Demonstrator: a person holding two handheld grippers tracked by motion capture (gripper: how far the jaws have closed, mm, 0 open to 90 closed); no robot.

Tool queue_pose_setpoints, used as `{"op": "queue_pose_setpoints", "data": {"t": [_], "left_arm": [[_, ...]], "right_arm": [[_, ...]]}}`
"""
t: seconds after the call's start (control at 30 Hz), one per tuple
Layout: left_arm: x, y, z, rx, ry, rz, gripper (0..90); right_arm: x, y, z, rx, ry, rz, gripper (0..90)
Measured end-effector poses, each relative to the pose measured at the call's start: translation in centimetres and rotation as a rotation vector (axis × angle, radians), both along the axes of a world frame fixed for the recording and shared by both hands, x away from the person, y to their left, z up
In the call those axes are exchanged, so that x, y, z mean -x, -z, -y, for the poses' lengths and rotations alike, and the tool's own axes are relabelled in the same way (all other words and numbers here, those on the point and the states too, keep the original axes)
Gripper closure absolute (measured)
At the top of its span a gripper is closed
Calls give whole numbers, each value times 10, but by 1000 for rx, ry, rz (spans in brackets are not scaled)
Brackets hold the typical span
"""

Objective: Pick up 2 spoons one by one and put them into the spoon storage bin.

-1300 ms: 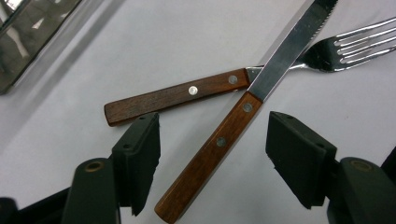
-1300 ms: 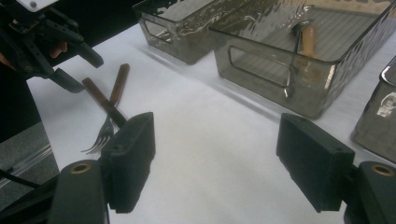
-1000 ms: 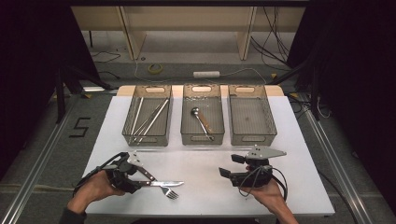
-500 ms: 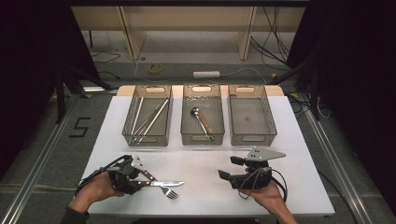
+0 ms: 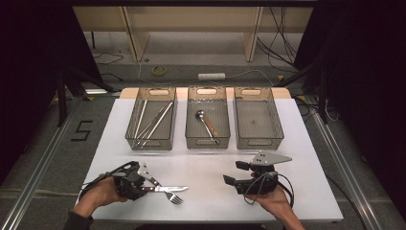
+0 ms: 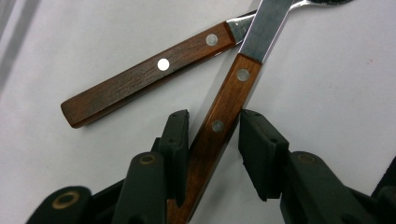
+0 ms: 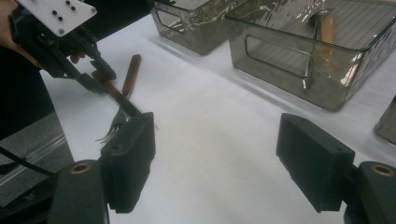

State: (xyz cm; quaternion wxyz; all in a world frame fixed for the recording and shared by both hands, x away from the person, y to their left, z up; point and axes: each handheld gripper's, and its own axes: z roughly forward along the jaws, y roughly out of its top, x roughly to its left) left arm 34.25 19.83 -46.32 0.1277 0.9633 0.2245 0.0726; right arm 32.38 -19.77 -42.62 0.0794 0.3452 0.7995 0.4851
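Observation:
A knife with a wooden handle (image 6: 219,126) lies on the white table (image 5: 206,165), its blade (image 5: 171,189) pointing right. It crosses a wood-handled fork (image 6: 144,77) whose tines (image 5: 176,198) point toward the front edge. My left gripper (image 5: 142,187) straddles the knife handle; its jaws have just been closing, with the handle between the pads (image 6: 175,135) and thin gaps still showing. In the right gripper view, the left gripper (image 7: 95,77) hovers over both handles. My right gripper (image 5: 233,173) rests at the front right, wide open with nothing between its pads (image 7: 133,154).
Three smoky clear bins stand in a row at the back. The left bin (image 5: 151,142) holds several thin metal sticks, the middle bin (image 5: 208,143) a ladle with a wooden handle, and the right bin (image 5: 258,142) nothing. The table's front edge runs close to both hands.
The left gripper's jaws have narrowed around the knife handle, and the hand has barely shifted. The right gripper has stayed still and open.

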Motion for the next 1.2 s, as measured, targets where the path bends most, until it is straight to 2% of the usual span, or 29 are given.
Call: {"op": "queue_pose_setpoints", "data": {"t": [0.4,0.43,0.5,0.63,0.9,0.93,1.07,1.2], "left_arm": [[2,1,2,0,82,-4,723],[2,0,2,-10,101,-6,736],[2,0,1,-5,103,-5,745],[3,0,1,8,99,-3,751],[4,-6,1,34,83,-28,755],[4,-8,1,54,63,-33,755],[6,-17,6,93,49,-49,755],[8,-24,14,139,31,-69,755]], "right_arm": [[0,1,-1,9,-7,-5,294],[0,1,-1,10,-6,-6,295],[0,1,-1,12,-8,-7,295],[0,1,-2,15,-12,-7,296],[1,-1,-3,10,-16,1,298],[2,-1,-3,10,-18,2,298],[3,-2,-6,3,-26,14,298],[8,-5,-12,9,-49,45,297]]}}
